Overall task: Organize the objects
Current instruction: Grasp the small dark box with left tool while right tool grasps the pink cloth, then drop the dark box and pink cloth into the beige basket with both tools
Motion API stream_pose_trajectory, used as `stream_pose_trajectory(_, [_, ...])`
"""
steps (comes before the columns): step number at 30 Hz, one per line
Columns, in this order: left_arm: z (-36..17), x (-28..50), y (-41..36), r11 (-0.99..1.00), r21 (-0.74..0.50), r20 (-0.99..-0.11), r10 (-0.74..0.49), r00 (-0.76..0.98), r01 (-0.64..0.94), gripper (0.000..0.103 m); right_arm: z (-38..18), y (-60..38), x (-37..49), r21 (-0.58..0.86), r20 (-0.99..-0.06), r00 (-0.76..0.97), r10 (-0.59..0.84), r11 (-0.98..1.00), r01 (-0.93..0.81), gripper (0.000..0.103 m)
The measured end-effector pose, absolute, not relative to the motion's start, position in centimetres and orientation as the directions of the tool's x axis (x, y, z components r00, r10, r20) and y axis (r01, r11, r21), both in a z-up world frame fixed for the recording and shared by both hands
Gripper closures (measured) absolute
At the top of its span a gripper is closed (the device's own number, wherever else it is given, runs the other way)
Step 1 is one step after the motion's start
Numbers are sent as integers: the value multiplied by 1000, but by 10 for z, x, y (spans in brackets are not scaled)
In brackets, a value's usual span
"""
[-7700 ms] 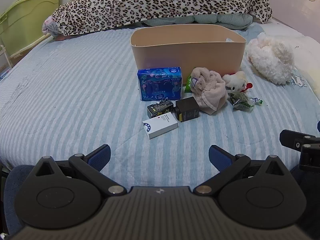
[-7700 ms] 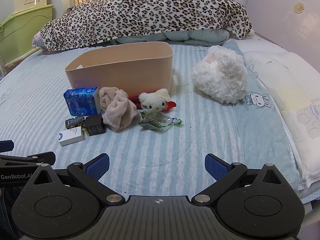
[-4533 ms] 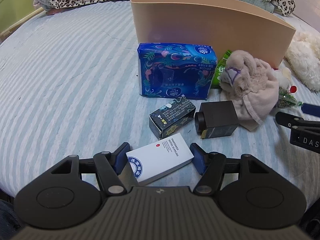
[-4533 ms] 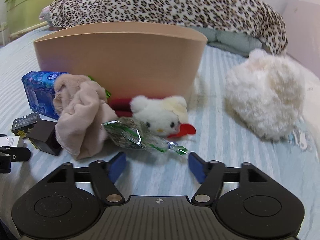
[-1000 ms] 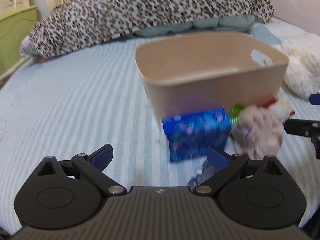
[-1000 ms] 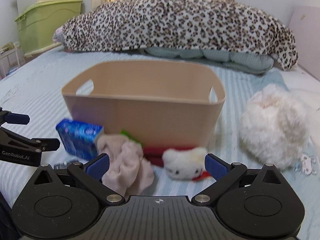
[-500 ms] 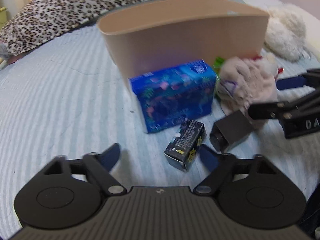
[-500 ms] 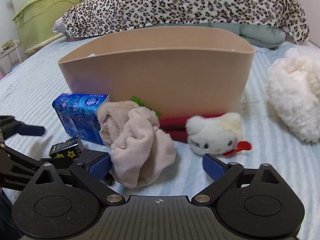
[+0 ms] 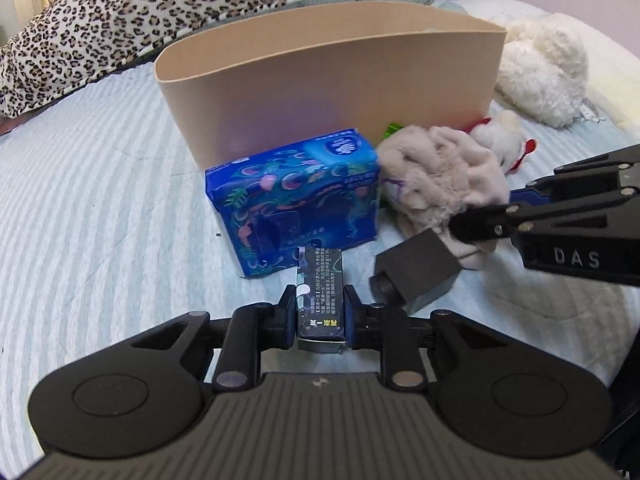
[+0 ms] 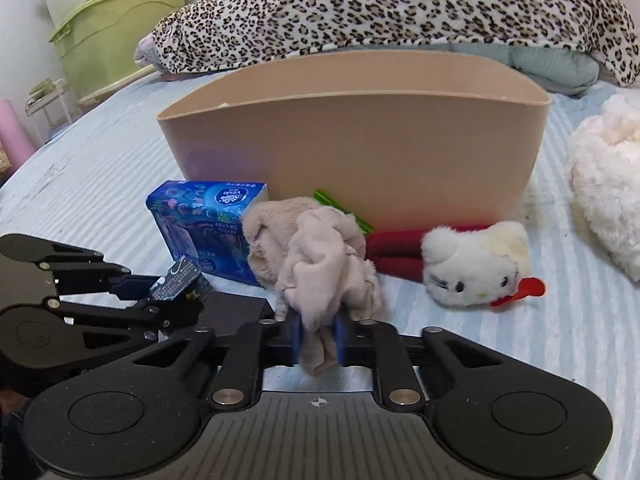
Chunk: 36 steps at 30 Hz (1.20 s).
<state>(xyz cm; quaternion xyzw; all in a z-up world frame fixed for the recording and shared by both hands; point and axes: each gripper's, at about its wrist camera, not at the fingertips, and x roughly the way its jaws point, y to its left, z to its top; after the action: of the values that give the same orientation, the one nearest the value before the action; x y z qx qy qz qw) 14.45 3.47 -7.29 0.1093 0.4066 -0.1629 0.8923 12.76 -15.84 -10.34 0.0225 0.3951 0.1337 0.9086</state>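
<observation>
My left gripper [image 9: 320, 312] is shut on a small dark printed box [image 9: 320, 288], low over the striped bed, in front of the blue tissue pack [image 9: 296, 196]. My right gripper [image 10: 318, 338] is shut on the lower edge of a crumpled beige cloth [image 10: 316, 256]; it also shows in the left wrist view [image 9: 480, 228] at the cloth [image 9: 440, 176]. The beige bin [image 10: 360, 152] stands just behind the pile. A black cube [image 9: 416, 272] lies between the two grippers. A white cat plush [image 10: 476, 264] with red parts lies right of the cloth.
A fluffy white toy [image 10: 604, 184] lies to the right of the bin. A leopard-print blanket [image 10: 380, 8] is heaped at the back. Green storage boxes [image 10: 112, 40] stand off the bed's left side. A green wrapper [image 10: 340, 208] pokes out behind the cloth.
Both grippers were open half a second ago. The left has shut on the small dark box, turned lengthwise; the right has moved in and shut on the beige cloth.
</observation>
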Motion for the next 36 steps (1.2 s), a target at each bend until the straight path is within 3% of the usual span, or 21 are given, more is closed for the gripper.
stream_pose_trajectory(19, [-20,108,40,934,80,-647,-218,731,349,78,-35,-185,84,159,-567,779,269,963,-218,93])
stream_pose_trajectory(36, [39,157,21,944,133,-493,-202,846,303,78,12,-213,126,120,-441,875,200,979,-164,93])
